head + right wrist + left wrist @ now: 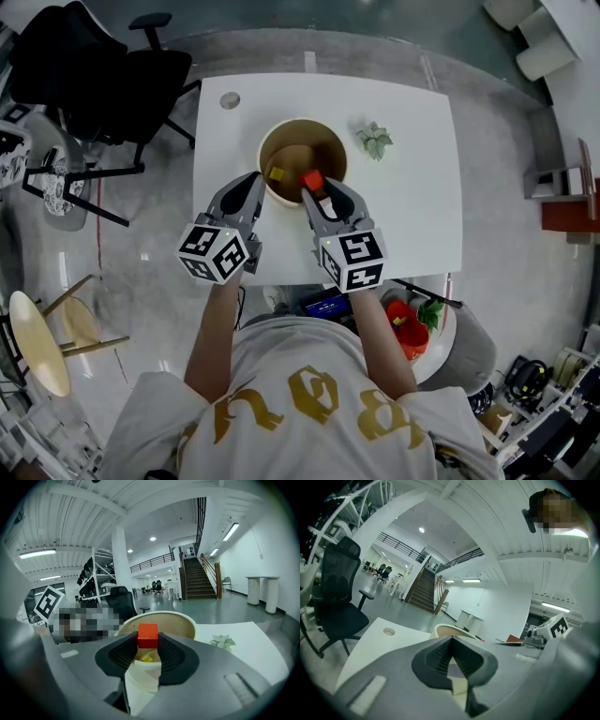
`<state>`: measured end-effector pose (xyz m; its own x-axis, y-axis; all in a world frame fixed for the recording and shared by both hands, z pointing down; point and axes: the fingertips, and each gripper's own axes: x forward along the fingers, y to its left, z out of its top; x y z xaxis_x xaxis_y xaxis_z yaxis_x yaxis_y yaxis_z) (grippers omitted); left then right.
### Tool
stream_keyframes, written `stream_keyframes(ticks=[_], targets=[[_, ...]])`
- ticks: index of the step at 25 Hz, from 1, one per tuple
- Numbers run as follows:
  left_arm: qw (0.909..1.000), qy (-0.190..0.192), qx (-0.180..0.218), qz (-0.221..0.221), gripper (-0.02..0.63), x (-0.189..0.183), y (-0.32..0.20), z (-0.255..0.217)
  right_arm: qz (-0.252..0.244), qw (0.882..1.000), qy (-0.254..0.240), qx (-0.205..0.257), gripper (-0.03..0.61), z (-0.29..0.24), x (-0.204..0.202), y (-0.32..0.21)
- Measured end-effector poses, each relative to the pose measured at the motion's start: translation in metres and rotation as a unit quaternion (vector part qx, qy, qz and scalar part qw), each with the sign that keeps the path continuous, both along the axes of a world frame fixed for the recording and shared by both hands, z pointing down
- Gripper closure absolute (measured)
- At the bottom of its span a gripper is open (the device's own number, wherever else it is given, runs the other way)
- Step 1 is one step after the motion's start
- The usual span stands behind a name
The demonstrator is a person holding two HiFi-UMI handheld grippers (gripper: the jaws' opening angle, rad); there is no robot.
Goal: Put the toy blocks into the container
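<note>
A round beige container stands on the white table, with a yellow block lying inside it. My right gripper is shut on a red block and holds it just over the container's near rim. In the right gripper view the red block sits between the pads, above the container and the yellow block. My left gripper is shut and empty at the container's near-left rim. Its view looks over the container's rim.
A small green sprig lies on the table right of the container. A round cable hole sits at the table's far left. A black office chair and a wooden stool stand on the floor to the left.
</note>
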<state>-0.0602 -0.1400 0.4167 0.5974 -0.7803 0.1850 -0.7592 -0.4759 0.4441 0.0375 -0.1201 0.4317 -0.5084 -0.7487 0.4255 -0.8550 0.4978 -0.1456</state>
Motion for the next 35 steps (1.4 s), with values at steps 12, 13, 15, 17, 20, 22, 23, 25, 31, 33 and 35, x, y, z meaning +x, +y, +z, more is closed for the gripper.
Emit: stream_keyframes(ticks=[12,13,15,17,20,22,23,25,31,33,35], targets=[[1.0,-0.003,0.002,-0.008,0.612,-0.007,0.008,-0.004,0.01,1.0,0.003,0.004,0.447,0.0,0.008,0.005],[0.9999,-0.004,0.003,-0.01,0.613,-0.008,0.01,-0.005,0.014,1.0,0.002,0.005,0.453,-0.001,0.01,0.007],[0.9999,-0.005,0.004,-0.012,0.612,-0.011,0.014,-0.006,0.021,1.0,0.0,0.009,0.46,-0.004,0.012,0.01],[0.9999,-0.006,0.006,-0.013,0.612,-0.013,0.019,-0.008,0.028,1.0,0.002,0.014,0.468,-0.007,0.013,0.013],[0.9999,-0.009,0.01,-0.01,0.612,-0.012,0.027,-0.012,0.04,0.999,0.007,0.026,0.54,-0.014,0.018,0.019],[0.9998,-0.012,0.013,-0.007,0.612,-0.01,0.033,-0.015,0.044,0.999,0.009,0.031,0.557,-0.018,0.019,0.024],[0.9998,-0.013,0.015,-0.006,0.612,-0.011,0.036,-0.017,0.045,0.998,0.01,0.032,0.557,-0.019,0.018,0.027],[0.9997,-0.014,0.017,-0.006,0.612,-0.011,0.042,-0.019,0.047,0.998,0.007,0.036,0.557,-0.023,0.019,0.033],[0.9992,-0.026,0.031,0.0,0.612,-0.012,0.06,-0.031,0.072,0.997,-0.002,0.042,0.557,-0.032,0.025,0.047],[0.999,-0.028,0.036,0.0,0.612,-0.013,0.064,-0.035,0.074,0.996,0.003,0.045,0.557,-0.034,0.026,0.051],[0.9988,-0.03,0.038,0.001,0.613,-0.014,0.068,-0.037,0.076,0.996,0.002,0.047,0.557,-0.037,0.025,0.056]])
